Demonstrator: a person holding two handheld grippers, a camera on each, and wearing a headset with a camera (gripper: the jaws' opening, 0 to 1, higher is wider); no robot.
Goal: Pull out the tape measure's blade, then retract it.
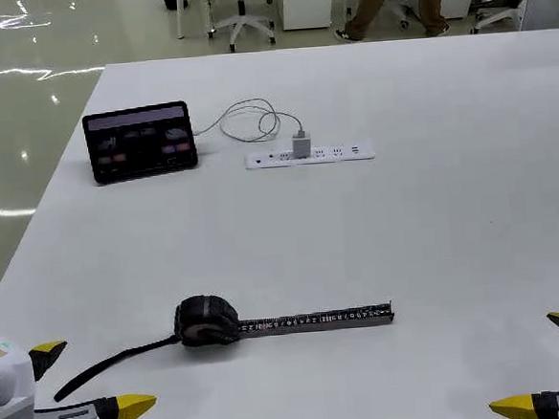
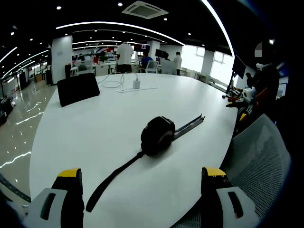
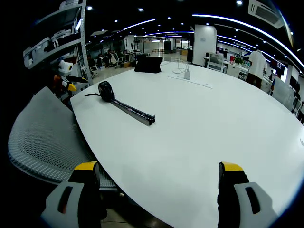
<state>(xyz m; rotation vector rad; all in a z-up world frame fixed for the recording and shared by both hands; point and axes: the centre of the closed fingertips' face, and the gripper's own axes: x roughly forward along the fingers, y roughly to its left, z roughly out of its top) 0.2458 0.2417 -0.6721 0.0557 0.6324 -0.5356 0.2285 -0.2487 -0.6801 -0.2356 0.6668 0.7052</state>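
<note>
A black tape measure (image 1: 207,321) lies on the white table (image 1: 358,233), its blade (image 1: 316,319) pulled out to the right and its black wrist strap (image 1: 108,363) trailing left. My left gripper (image 1: 85,381) is open at the table's near left edge, a short way from the strap's end. In the left gripper view the tape measure (image 2: 158,135) lies ahead between the yellow-tipped jaws, untouched. My right gripper (image 1: 549,363) is open at the near right edge, apart from the blade's tip. The right gripper view has the tape measure (image 3: 106,90) and blade (image 3: 134,112) far to the left.
A dark tablet (image 1: 140,141) stands propped at the back left. A white power strip (image 1: 310,155) with a charger and looped cable (image 1: 249,120) lies behind the tape measure. A mesh chair (image 3: 42,137) sits at the near edge. Office chairs and a person stand beyond the table.
</note>
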